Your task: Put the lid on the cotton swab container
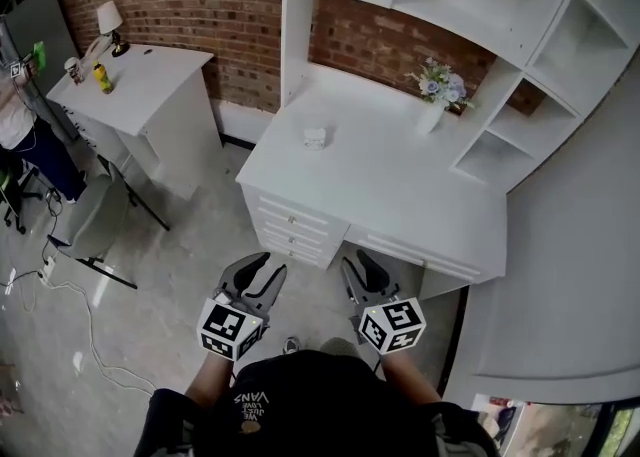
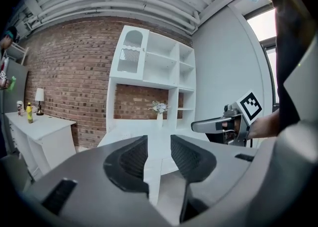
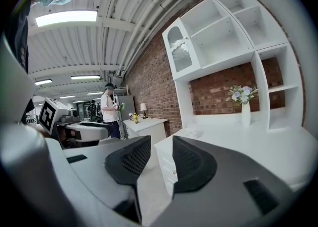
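Observation:
A small white cotton swab container [image 1: 315, 137] stands on the white desk [image 1: 400, 195], near its back left; it also shows far off in the right gripper view [image 3: 192, 134]. I cannot make out a separate lid. Both grippers hang in the air in front of the desk, well short of it. My left gripper [image 1: 258, 267] [image 2: 159, 147] is open, a narrow gap between its dark pads and nothing in it. My right gripper [image 1: 358, 263] [image 3: 161, 146] is likewise open and empty. Each gripper shows in the other's view.
A vase of flowers [image 1: 435, 95] stands at the desk's back, under a white shelf unit [image 1: 470, 5]. To the left, a second white table [image 1: 140, 85] carries a lamp and a yellow bottle. A grey chair [image 1: 90, 220] and floor cables [image 1: 70, 305] lie left. A person [image 3: 109, 109] stands beyond.

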`<action>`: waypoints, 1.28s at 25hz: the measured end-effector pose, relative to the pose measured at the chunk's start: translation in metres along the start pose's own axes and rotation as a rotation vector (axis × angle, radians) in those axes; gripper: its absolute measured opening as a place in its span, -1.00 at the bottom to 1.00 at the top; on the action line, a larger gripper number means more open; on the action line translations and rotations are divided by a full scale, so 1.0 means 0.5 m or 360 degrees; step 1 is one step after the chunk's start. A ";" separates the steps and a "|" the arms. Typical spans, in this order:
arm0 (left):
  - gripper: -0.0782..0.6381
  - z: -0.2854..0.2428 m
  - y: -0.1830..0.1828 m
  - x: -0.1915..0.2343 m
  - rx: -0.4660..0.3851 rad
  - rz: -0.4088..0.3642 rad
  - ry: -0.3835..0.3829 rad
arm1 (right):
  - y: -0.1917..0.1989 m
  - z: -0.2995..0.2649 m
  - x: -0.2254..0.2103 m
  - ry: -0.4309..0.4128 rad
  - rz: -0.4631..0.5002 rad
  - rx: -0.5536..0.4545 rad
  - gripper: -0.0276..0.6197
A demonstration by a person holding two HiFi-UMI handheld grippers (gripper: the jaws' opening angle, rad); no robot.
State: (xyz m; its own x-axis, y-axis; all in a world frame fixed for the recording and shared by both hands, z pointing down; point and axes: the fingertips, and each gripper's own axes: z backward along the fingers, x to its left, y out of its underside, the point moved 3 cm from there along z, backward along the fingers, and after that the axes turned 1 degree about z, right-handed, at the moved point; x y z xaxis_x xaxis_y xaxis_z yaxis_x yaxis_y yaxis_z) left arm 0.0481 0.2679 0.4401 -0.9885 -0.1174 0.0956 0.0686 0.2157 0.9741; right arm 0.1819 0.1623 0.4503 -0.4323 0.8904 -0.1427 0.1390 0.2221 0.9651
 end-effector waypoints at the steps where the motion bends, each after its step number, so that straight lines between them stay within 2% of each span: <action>1: -0.43 0.002 0.003 0.008 0.0004 0.0002 0.0010 | 0.001 -0.005 0.004 0.0008 -0.0004 0.0002 -0.57; 14: -0.40 -0.049 0.017 0.079 0.0031 0.0047 0.0023 | 0.003 -0.089 -0.025 0.0019 -0.0030 0.0056 -0.56; 32: -0.39 -0.298 -0.056 0.196 0.0068 0.0013 -0.0067 | -0.061 -0.298 -0.223 -0.0116 -0.0013 0.0088 -0.56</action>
State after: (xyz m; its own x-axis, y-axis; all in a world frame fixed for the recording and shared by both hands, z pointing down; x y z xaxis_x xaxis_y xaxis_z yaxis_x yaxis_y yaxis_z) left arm -0.0306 0.1061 0.4529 -0.9928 -0.0746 0.0940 0.0719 0.2577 0.9636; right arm 0.0933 -0.0029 0.4697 -0.3680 0.9145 -0.1683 0.1855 0.2496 0.9504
